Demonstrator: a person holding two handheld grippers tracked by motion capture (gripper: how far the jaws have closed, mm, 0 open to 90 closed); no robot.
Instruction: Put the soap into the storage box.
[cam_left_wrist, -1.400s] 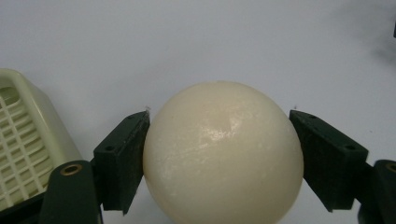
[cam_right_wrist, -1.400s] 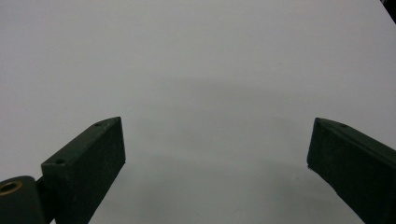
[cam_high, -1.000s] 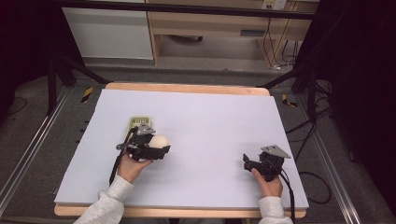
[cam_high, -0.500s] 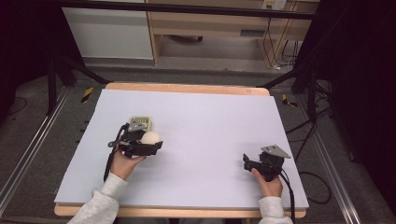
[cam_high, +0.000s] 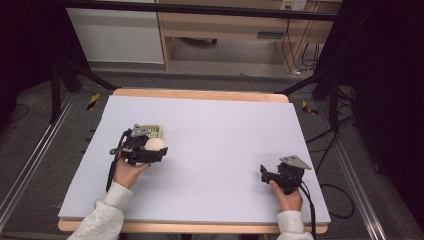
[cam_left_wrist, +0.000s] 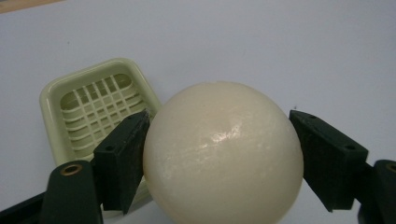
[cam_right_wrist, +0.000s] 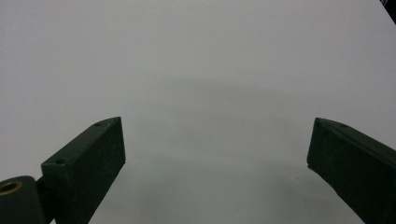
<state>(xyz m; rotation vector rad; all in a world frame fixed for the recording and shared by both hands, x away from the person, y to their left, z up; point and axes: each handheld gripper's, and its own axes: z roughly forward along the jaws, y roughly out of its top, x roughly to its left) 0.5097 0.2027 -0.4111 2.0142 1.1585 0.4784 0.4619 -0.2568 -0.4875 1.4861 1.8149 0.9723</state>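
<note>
White table (cam_high: 220, 130) — cream ball (cam_left_wrist: 223, 154) clamped in left gripper (cam_left_wrist: 219, 158).

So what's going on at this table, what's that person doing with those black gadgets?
A person sits at a white-covered table with a black two-jaw claw in each hand. The left claw is clamped on a smooth cream-white ball, holding it right beside a pale green plastic slatted dish, probably to set it in there. The ball is not in the dish yet. The right claw is open, holds nothing and sits over bare table near the right edge.
</note>
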